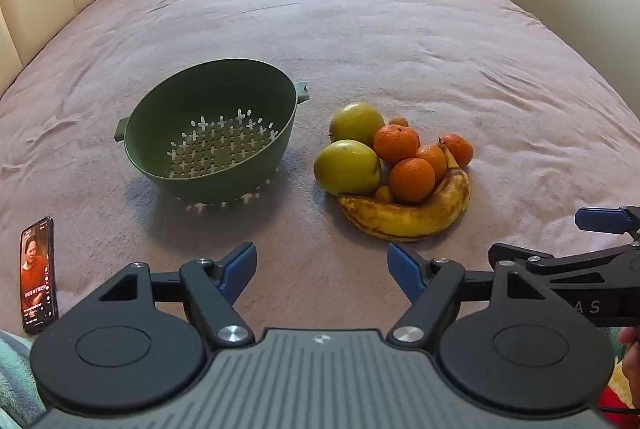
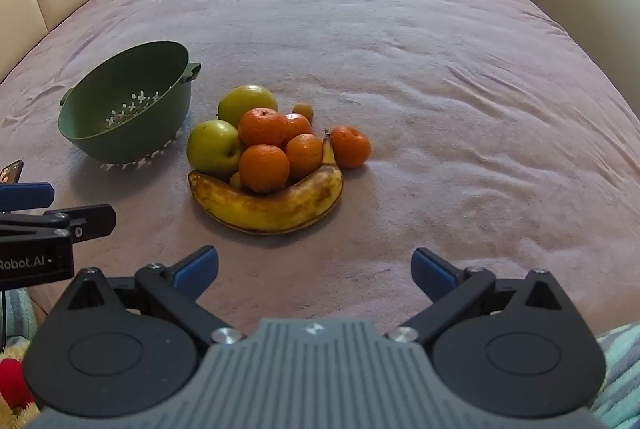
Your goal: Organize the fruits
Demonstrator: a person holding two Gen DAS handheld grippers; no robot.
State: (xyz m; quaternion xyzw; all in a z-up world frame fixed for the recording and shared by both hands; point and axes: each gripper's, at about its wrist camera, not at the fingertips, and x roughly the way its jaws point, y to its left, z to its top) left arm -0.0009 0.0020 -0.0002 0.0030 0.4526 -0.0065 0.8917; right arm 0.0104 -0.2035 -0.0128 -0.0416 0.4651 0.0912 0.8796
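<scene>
I hold both jaws wide and empty: my left hand-held gripper [image 1: 322, 269] and right hand-held gripper [image 2: 315, 271] hover low in frame. The fruit pile [image 2: 276, 157] lies mid-frame on the bed [image 2: 440, 69], right of the empty green colander [image 1: 212, 133], ready for sorting.

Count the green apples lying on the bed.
2. The near apple touches the banana's left end; the far apple sits right behind it. The oranges could hide more.

colander [image 1: 208, 137]: set left, empty | fruit pile [image 1: 394, 169]: heaped right | left gripper [image 1: 322, 269]: held near, jaws spread wide
</scene>
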